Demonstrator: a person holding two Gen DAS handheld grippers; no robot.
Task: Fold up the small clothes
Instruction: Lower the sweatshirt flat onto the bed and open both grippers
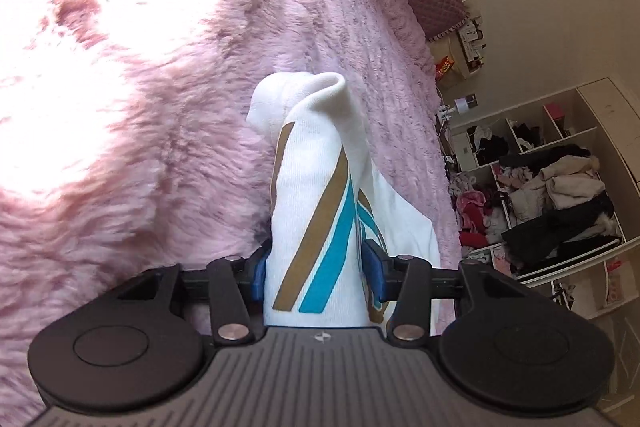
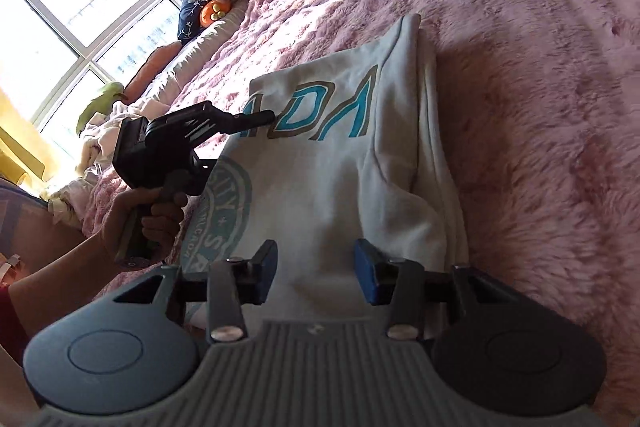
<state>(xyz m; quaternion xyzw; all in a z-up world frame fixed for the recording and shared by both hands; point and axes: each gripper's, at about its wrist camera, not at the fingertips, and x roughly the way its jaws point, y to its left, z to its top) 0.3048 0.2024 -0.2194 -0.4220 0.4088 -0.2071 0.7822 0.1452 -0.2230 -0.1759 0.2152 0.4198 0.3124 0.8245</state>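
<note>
White garment on pink blanket, shelves beyond

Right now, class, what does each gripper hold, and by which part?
Left gripper pinches a raised fold of the white sweatshirt; right gripper hovers open over it, holding nothing.

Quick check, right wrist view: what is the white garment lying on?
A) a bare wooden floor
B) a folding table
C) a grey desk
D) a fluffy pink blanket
D: the white garment, printed with blue and brown letters, lies spread on the fluffy pink blanket that covers the bed.
</note>
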